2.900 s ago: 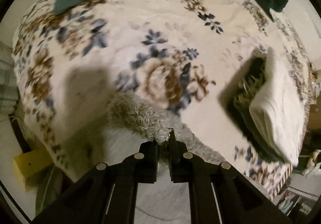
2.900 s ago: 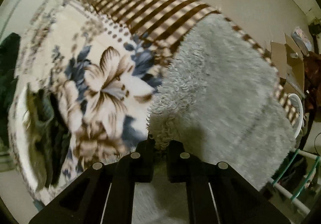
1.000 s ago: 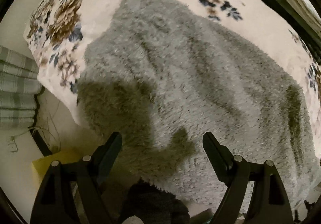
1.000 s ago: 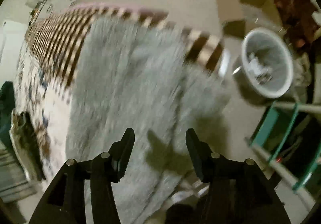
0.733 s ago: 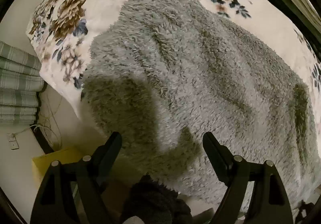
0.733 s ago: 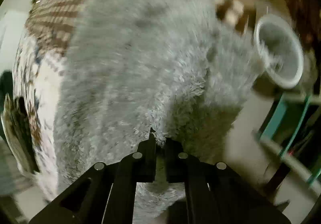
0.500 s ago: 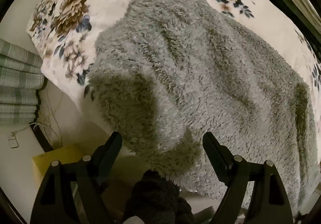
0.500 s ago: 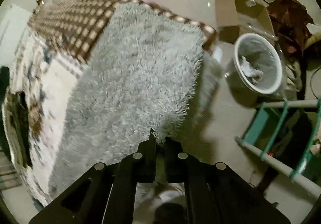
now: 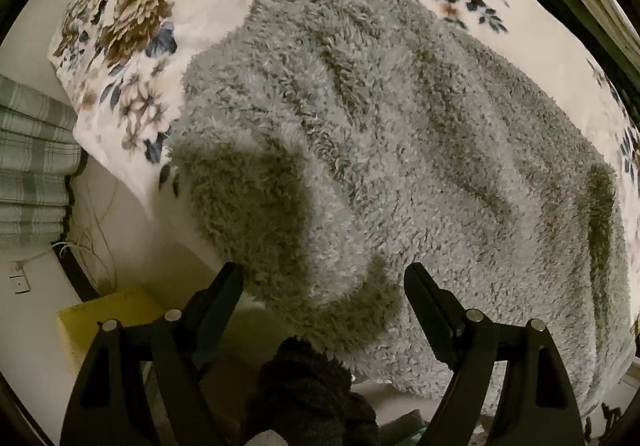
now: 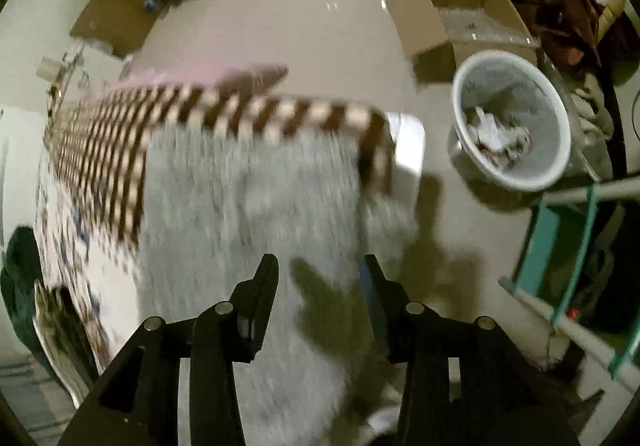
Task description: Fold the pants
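Observation:
The grey fluffy pants (image 9: 400,118) lie spread over the floral bedspread (image 9: 132,18), with their near edge hanging off the bed's side. They also show, blurred, in the right wrist view (image 10: 248,198). My left gripper (image 9: 323,278) is open and empty just above the pants' near edge. My right gripper (image 10: 320,270) is open and empty above the pants near the bed's corner.
A brown checked blanket border (image 10: 120,126) runs along the bed end. A white bin (image 10: 512,118), open cardboard boxes (image 10: 452,6) and a teal rack (image 10: 568,258) stand on the floor. A yellow box (image 9: 104,318) and a striped cloth (image 9: 32,162) sit left of the bed. A dark sock (image 9: 308,394) is below.
My right gripper, shut on the pants' edge half a second ago, has opened and let go. My left gripper has stayed open; the pants lie flat now.

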A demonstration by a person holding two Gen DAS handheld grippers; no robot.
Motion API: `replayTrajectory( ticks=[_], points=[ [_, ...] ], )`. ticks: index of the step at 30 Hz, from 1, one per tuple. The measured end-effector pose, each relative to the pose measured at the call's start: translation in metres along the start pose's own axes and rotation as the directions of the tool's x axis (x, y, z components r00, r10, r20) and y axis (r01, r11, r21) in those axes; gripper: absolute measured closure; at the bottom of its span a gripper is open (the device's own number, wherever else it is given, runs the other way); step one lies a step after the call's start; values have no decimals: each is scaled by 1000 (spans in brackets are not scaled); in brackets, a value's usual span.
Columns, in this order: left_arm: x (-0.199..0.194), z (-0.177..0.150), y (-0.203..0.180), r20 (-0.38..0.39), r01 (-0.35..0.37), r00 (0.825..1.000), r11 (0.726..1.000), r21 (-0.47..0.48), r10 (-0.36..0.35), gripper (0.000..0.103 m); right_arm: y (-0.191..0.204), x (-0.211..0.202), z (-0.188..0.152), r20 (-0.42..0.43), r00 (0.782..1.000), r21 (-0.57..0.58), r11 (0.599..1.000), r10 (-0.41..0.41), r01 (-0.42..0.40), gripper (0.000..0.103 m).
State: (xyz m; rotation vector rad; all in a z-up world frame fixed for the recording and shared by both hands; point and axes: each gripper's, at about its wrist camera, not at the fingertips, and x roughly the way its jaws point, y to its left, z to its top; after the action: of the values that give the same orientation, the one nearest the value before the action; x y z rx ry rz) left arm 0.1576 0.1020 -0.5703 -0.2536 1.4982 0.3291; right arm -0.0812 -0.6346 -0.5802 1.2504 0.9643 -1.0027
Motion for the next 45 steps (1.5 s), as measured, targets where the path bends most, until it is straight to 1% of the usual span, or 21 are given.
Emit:
replayTrajectory(
  ticks=[2,3,4,10,12,15,17,20,22,25,28,30,33,34,36,38,39,40,41,43,45],
  points=[
    [2,-2,-2,1,3,1000,1000,7,-3,21,7,15,19,-1,1000,-17,999,-30,30,59],
    [2,-3,-3,0,2,1000,1000,11,-2,21,9,25,23,-22,999,-11,999,-31,31,67],
    [2,-3,-4,0,3,1000,1000,13,-3,21,12,29,23,-16,999,-9,1000,-28,28,94],
    [-3,-4,-7,10,3,1000,1000,6,-3,21,17,-24,10,155,985,-80,992,-81,94,95],
    [-6,-4,-5,7,3,1000,1000,-1,-3,21,7,-22,11,131,983,-82,987,-126,137,94],
    [-9,-3,1,2,12,1000,1000,-11,-12,21,0,7,12,-55,978,-94,976,-201,196,84],
    [-21,-4,4,17,17,1000,1000,-6,-17,21,9,1,2,-68,976,-107,974,-207,200,70],
    [-47,-5,-11,76,9,997,999,47,-12,21,55,-20,-33,-71,985,-250,959,-155,133,56],
    [-61,-5,-37,99,34,994,994,106,-45,21,99,-17,-72,-184,977,-358,933,-107,35,56],
    [-64,0,-90,77,109,989,975,195,-126,21,181,6,-145,-364,926,-564,815,-102,-132,56],
    [-52,13,-140,-12,216,976,956,201,-218,21,257,23,-224,-366,913,-807,551,-180,-215,56],
    [-41,21,-166,-44,243,970,948,206,-240,21,290,33,-270,-312,922,-909,353,-231,-219,56],
    [-25,33,-199,-73,253,968,933,257,-242,24,316,45,-322,-317,902,-948,120,-292,-294,56],
    [-24,37,-205,-72,251,968,929,271,-240,25,319,50,-338,-297,903,-953,36,-311,-301,51],
    [-29,44,-209,-50,257,966,923,286,-254,25,319,62,-362,-261,895,-945,-95,-361,-313,50],
    [-39,50,-203,-29,271,961,922,275,-273,25,315,76,-376,-197,900,-939,-190,-388,-287,50],
    [-46,52,-194,-9,277,958,923,267,-285,25,313,80,-379,-184,902,-937,-207,-390,-281,57],
    [-51,52,-187,3,277,958,924,263,-288,25,312,83,-377,-188,907,-939,-202,-378,-279,92],
    [-56,52,-179,16,274,958,927,258,-287,25,314,81,-369,-207,913,-947,-164,-352,-278,97],
    [-61,53,-155,40,254,962,938,235,-271,25,318,72,-352,-235,927,-960,-81,-291,-268,98],
    [-59,53,-133,54,232,967,949,212,-249,25,322,62,-325,-240,945,-971,34,-220,-239,99]
  ],
)
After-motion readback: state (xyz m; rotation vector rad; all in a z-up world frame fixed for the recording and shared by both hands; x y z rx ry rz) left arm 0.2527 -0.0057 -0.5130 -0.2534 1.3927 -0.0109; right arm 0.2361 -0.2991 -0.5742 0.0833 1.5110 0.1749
